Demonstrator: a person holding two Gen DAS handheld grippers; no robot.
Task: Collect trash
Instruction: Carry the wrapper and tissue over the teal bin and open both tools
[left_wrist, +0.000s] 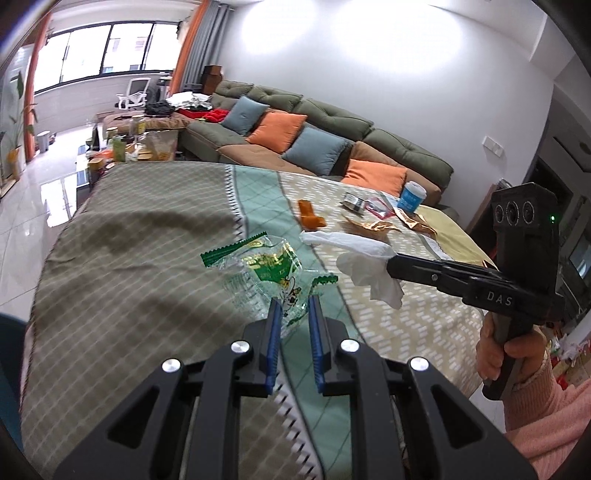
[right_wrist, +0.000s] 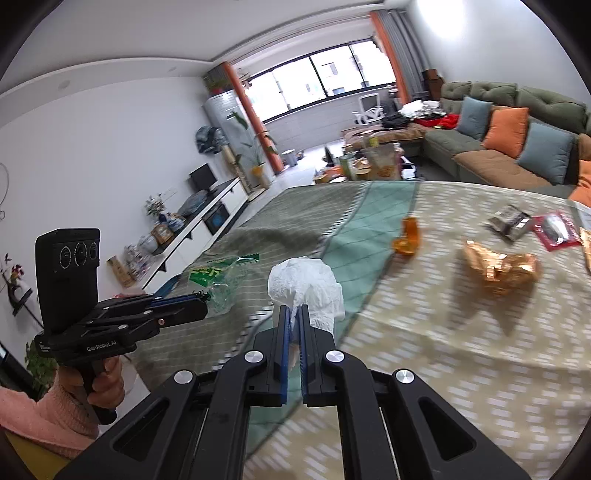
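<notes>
Checked tablecloth (left_wrist: 129, 258) edge left, open floor (left_wrist: 33, 206) beyond

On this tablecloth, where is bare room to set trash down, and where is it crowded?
Free: the olive-green end of the tablecloth, left of the teal stripe. Crowded: the beige end toward the sofa, with the orange wrapper, gold foil, dark packet, red packet and blue cup.

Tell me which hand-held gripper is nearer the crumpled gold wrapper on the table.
Right. The right hand-held gripper, shut on the white tissue, is beside the gold wrapper; the left hand-held gripper, holding the green wrapper, is farther off.
</notes>
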